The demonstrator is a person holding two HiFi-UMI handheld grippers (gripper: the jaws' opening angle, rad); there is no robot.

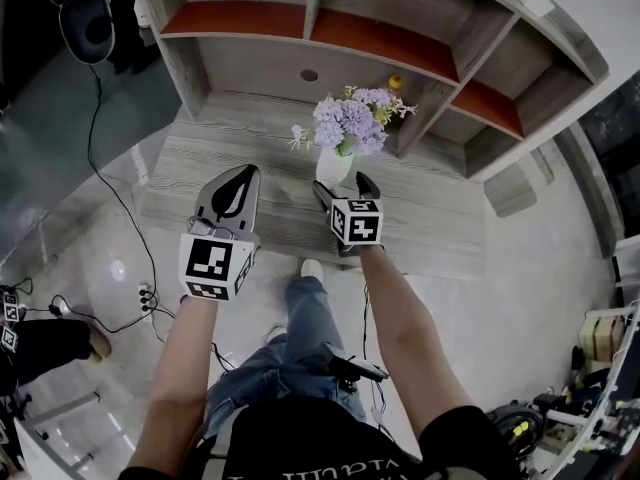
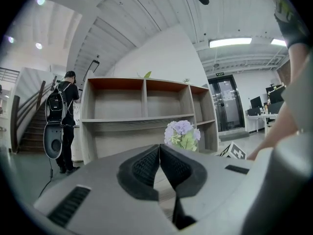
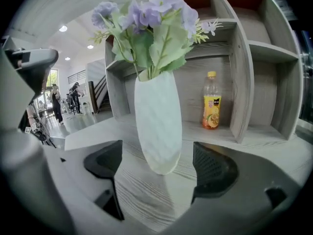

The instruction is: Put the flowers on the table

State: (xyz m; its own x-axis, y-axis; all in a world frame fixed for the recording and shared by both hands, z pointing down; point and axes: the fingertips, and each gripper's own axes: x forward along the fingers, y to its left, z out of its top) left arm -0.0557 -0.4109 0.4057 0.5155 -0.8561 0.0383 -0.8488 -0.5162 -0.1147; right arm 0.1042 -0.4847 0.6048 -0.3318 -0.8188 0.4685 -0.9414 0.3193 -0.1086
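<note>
Right gripper [image 3: 157,156] is standing wide open around the white vase [image 3: 157,126], and a clear gap is showing between each pad and the vase wall. The vase is sitting upright on the grey wood-grain table [image 1: 225,138], carrying the purple flowers [image 1: 350,123], a little way in from the table's near edge. Bare tabletop is lying open to its left. Behind it, the shelf unit [image 1: 400,28] is closing off the far side, with a yellow bottle [image 3: 212,106] standing inside. Left gripper [image 1: 240,183] is hovering beside, jaws pressed together and empty.
</note>
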